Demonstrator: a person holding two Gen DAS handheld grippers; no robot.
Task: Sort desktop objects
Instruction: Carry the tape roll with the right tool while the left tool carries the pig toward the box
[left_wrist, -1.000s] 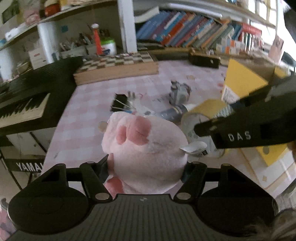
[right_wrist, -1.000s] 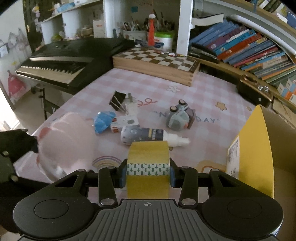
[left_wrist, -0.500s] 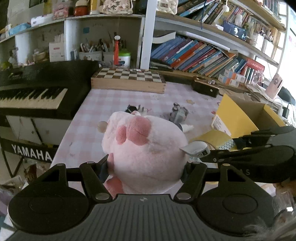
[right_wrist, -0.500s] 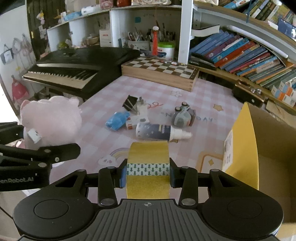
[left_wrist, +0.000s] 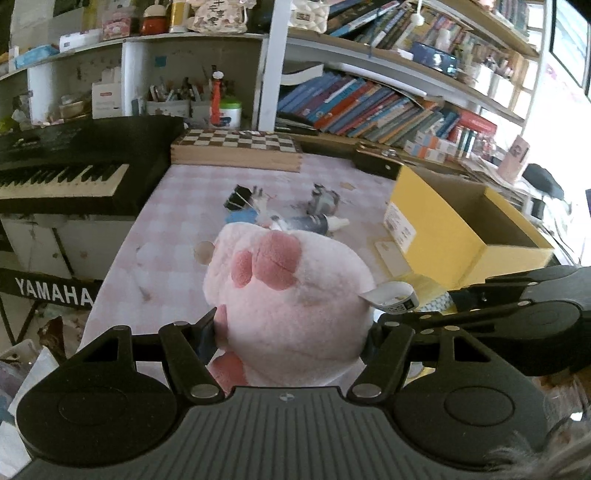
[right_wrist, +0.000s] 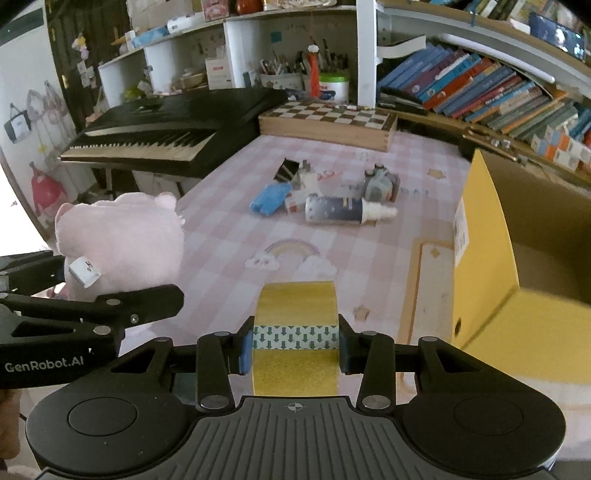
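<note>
My left gripper (left_wrist: 291, 328) is shut on a pink plush toy (left_wrist: 288, 291) and holds it above the near edge of the pink checked table (left_wrist: 177, 221). The plush also shows at the left in the right wrist view (right_wrist: 118, 240). My right gripper (right_wrist: 295, 343) is shut on a yellow tape roll (right_wrist: 295, 317) and holds it above the table, left of an open yellow cardboard box (right_wrist: 487, 258). The box also shows in the left wrist view (left_wrist: 454, 229). A spray bottle (right_wrist: 343, 210), a blue packet (right_wrist: 269, 195), a binder clip (right_wrist: 286, 170) and a grey toy (right_wrist: 380, 184) lie mid-table.
A black Yamaha keyboard (left_wrist: 62, 177) stands left of the table. A wooden chessboard box (right_wrist: 328, 118) lies at the far edge. Shelves with books (right_wrist: 480, 88) and pen pots (right_wrist: 291, 74) run behind. The right gripper's body (left_wrist: 517, 321) sits at right in the left wrist view.
Both grippers have risen and pulled back from the table with the plush and the tape roll still held. The table items look smaller and farther, and the box shows more fully.
</note>
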